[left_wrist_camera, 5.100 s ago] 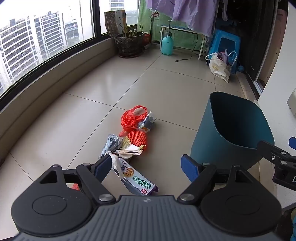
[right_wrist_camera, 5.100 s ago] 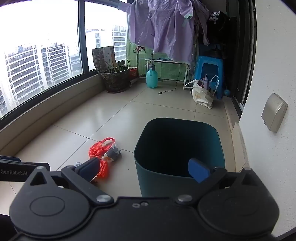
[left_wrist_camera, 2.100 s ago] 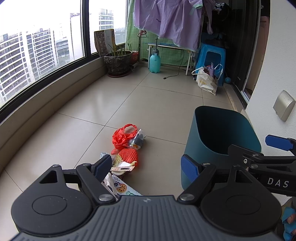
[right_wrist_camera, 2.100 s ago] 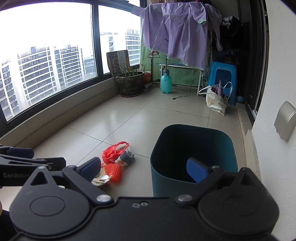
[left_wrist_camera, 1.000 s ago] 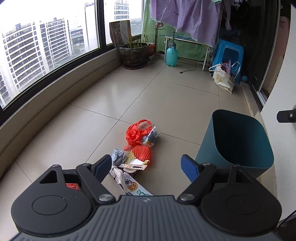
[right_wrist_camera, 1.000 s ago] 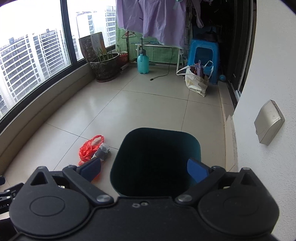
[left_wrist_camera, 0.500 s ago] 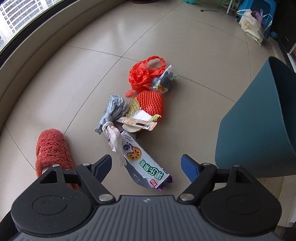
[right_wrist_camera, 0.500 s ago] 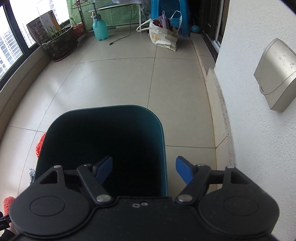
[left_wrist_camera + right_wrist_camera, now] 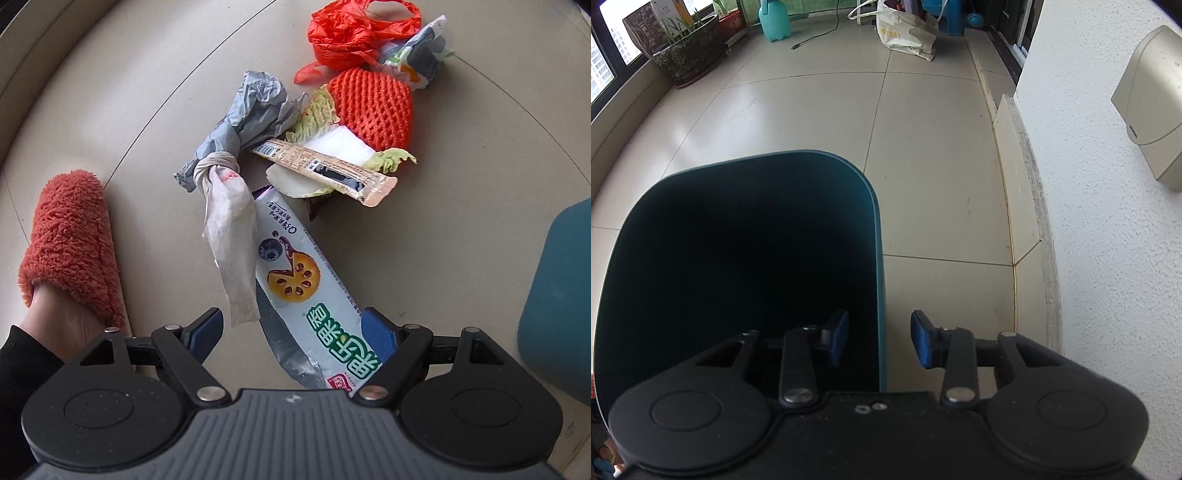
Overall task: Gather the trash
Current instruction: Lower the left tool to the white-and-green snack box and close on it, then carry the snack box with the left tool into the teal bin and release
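Note:
A heap of trash lies on the tiled floor. A pale blue snack wrapper (image 9: 314, 295) reaches between the fingers of my open left gripper (image 9: 295, 332), close above it. A twisted white tissue (image 9: 231, 221), a grey plastic bag (image 9: 255, 107), a beige stick wrapper (image 9: 325, 170), cabbage leaves (image 9: 317, 114), an orange foam net (image 9: 373, 107) and a red plastic bag (image 9: 351, 33) lie beyond. The teal bin (image 9: 738, 258) stands on the right. My right gripper (image 9: 879, 338) is open and straddles the bin's right wall, one finger inside, one outside.
A foot in an orange fuzzy slipper (image 9: 70, 240) stands left of the trash. The bin's side (image 9: 557, 295) shows at the right of the left wrist view. A white wall (image 9: 1108, 184) runs on the right. A plant pot (image 9: 687, 51) and a shopping bag (image 9: 908, 33) stand far off.
My left gripper has dropped down and forward onto the snack wrapper. My right gripper has narrowed and moved down over the bin's right wall.

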The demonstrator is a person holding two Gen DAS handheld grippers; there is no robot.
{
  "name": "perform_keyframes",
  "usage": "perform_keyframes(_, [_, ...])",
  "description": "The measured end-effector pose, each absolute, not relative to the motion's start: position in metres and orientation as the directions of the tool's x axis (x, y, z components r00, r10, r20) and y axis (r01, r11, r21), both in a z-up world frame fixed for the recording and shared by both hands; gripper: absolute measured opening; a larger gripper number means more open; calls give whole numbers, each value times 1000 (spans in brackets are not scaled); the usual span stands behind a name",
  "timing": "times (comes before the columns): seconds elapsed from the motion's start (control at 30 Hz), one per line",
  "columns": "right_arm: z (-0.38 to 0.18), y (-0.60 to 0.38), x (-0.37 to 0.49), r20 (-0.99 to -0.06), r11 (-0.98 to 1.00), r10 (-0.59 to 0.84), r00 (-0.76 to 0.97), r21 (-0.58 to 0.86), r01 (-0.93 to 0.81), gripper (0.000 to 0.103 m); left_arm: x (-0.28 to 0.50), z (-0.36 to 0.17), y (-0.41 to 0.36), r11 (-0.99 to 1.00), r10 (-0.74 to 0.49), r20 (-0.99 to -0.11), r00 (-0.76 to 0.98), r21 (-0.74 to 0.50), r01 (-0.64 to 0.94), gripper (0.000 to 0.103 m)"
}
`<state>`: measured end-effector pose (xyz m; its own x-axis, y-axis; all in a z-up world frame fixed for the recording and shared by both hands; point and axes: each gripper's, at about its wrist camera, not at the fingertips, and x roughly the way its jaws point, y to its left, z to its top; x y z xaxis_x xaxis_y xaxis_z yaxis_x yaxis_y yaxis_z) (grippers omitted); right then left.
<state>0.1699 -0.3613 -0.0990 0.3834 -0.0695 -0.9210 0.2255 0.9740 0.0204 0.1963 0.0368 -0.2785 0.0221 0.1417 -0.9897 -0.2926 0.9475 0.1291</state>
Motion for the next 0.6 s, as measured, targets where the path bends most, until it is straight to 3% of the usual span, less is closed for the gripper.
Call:
perform_keyframes(0.07, [-100, -357, 168, -922, 976, -74, 380, 10, 216, 20, 200, -290, 41, 938, 133, -991, 8, 123, -325, 82])
perform_keyframes(0.2, [-101, -347, 174, -922, 981, -102, 372, -31, 192, 19, 207, -305, 41, 927, 140, -990, -6, 134, -351, 82])
perform_keyframes(0.37, [-103, -341, 171, -922, 980, -136, 362, -71, 186, 11, 215, -320, 37, 926, 140, -990, -23, 139, -351, 82])
perform_keyframes(0.6, [-107, -333, 170, -913, 979, -180, 367, -129, 158, 10, 211, -332, 41, 924, 142, -989, -33, 145, -354, 81])
